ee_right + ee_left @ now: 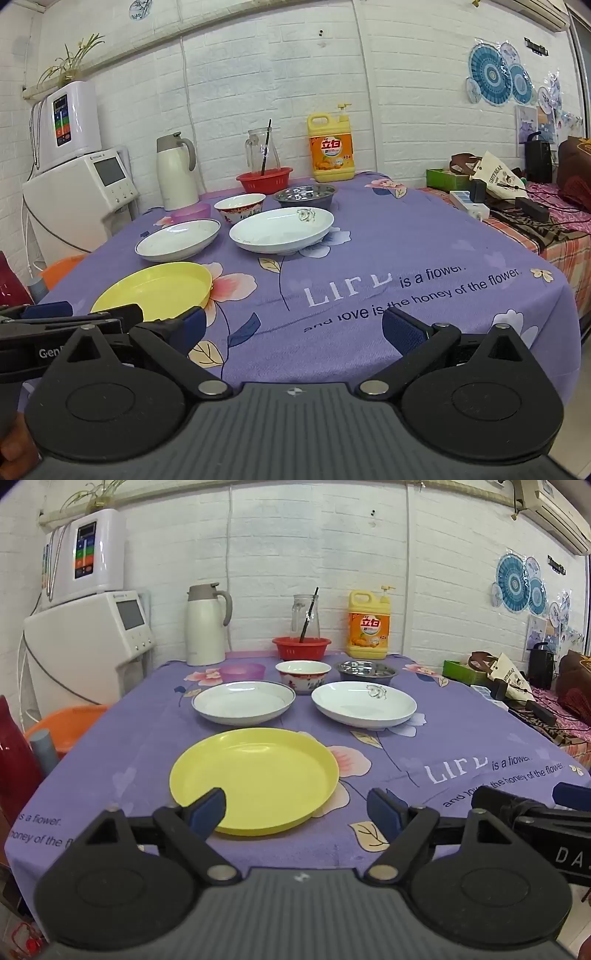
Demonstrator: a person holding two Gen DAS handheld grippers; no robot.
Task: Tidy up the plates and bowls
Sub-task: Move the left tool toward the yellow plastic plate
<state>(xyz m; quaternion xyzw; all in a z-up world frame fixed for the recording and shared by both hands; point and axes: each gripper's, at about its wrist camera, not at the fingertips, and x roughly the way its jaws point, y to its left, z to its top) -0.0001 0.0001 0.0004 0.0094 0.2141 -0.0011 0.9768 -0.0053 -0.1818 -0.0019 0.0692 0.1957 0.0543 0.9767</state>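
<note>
Left gripper (295,808), nearest the lens, with jaws apart and nothing between them, poised over the near rim of the yellow plate (255,781). Right gripper (293,330) spread wide and empty above bare purple tablecloth (424,240), probably waiting its turn. Yellow plate: largest dish, near left, likely the base of a stack. Behind it, two white plates, one blue-rimmed (243,702) at left, one flower-marked (364,703) at right. Farther still, three bowls in a row: steel bowl (366,672), patterned bowl (303,675), small purple bowl (242,672). All dishes lie apart, unstacked.
</note>
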